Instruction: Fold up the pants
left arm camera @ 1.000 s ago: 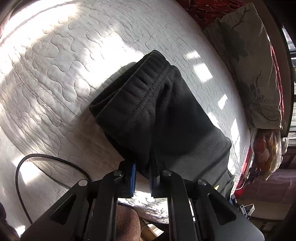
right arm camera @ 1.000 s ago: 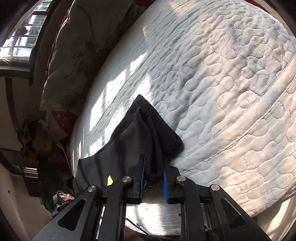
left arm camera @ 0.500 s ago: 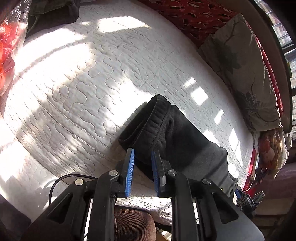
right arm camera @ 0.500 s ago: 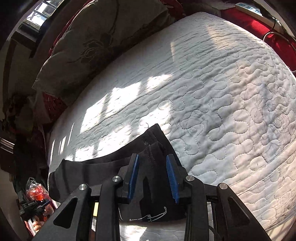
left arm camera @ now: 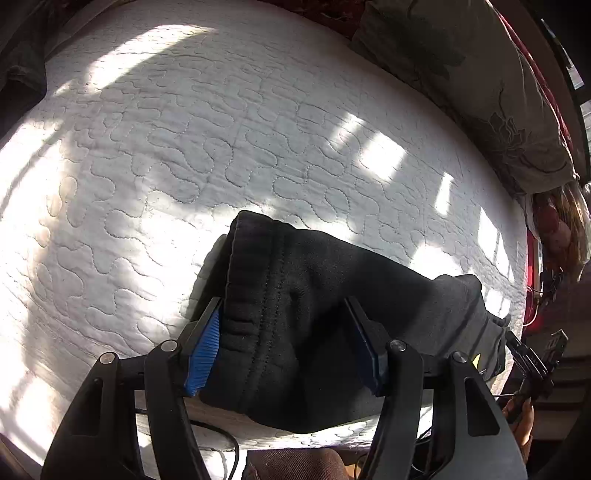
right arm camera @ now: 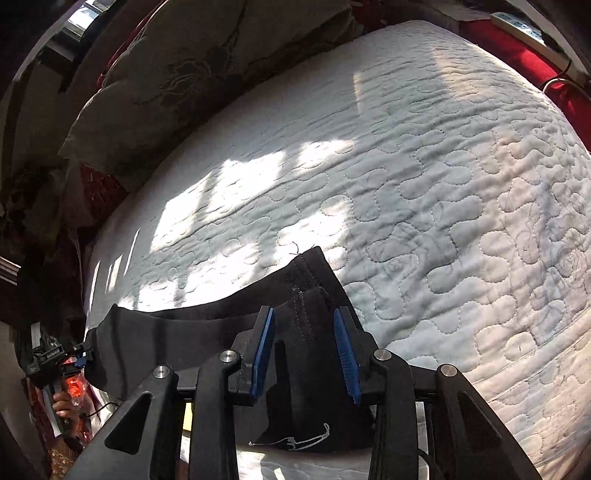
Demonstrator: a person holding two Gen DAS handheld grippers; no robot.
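The black pants (left arm camera: 317, 295) lie folded in a strip along the near edge of the white quilted mattress (left arm camera: 221, 129). In the left wrist view the ribbed waistband end lies between the spread blue pads of my left gripper (left arm camera: 286, 345), which is open and holds nothing. In the right wrist view the hem end of the pants (right arm camera: 306, 291) lies between the blue pads of my right gripper (right arm camera: 304, 349), which is open too. The other gripper shows small at the far end of the pants in each view.
A large grey-brown floral pillow (left arm camera: 480, 85) lies along the far side of the mattress; it also shows in the right wrist view (right arm camera: 184, 74). A red cloth and a white power strip (right arm camera: 532, 33) sit past the mattress end. A black cable (left arm camera: 221, 439) hangs below the near edge.
Both grippers have let go of the pants and opened wide. They have pulled back slightly, and the pants now lie flat on the mattress.
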